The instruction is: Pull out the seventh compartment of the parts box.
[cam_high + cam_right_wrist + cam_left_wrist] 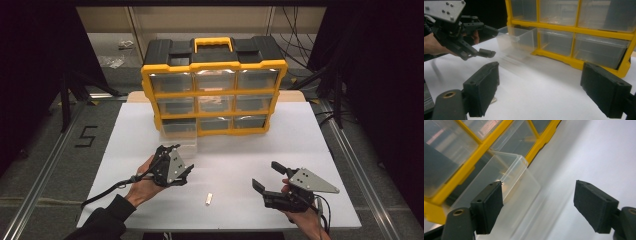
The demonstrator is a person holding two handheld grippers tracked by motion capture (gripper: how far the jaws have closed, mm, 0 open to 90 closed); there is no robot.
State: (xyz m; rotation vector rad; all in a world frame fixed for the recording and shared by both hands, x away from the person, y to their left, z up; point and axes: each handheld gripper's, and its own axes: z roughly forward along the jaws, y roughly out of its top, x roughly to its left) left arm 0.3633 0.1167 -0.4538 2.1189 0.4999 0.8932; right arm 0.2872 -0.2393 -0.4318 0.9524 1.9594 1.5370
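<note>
Floor mark: a black "5" [86,136] is taped to the floor left of the surface [300,150]; it is the one piece of writing that can be read, and no brand shows on any item.
Left gripper: the left gripper [186,170] sits at the near left of the surface with its jaws wide and nothing between them.
Drawer: the clear drawer [181,136] is pulled out of the bottom-left slot of the organiser [215,85] and stands just beyond the left gripper, with its long axis running from the slot toward the person.
Key relation: in the left gripper view the drawer [506,182] lies ahead of the jaws and off to their left, with its front corner just behind the left pad, so the gripper would seemingly have to swing that way to take hold of the front wall.
Nearer hand: the left hand [145,187] is much closer to the drawer than the right.
Small part: a small pale piece [209,199] lies on the surface between the two grippers, near the front edge.
Right gripper: the right gripper [265,176] rests at the near right, jaws wide and empty, pointing across toward the left and well apart from the drawer.
</note>
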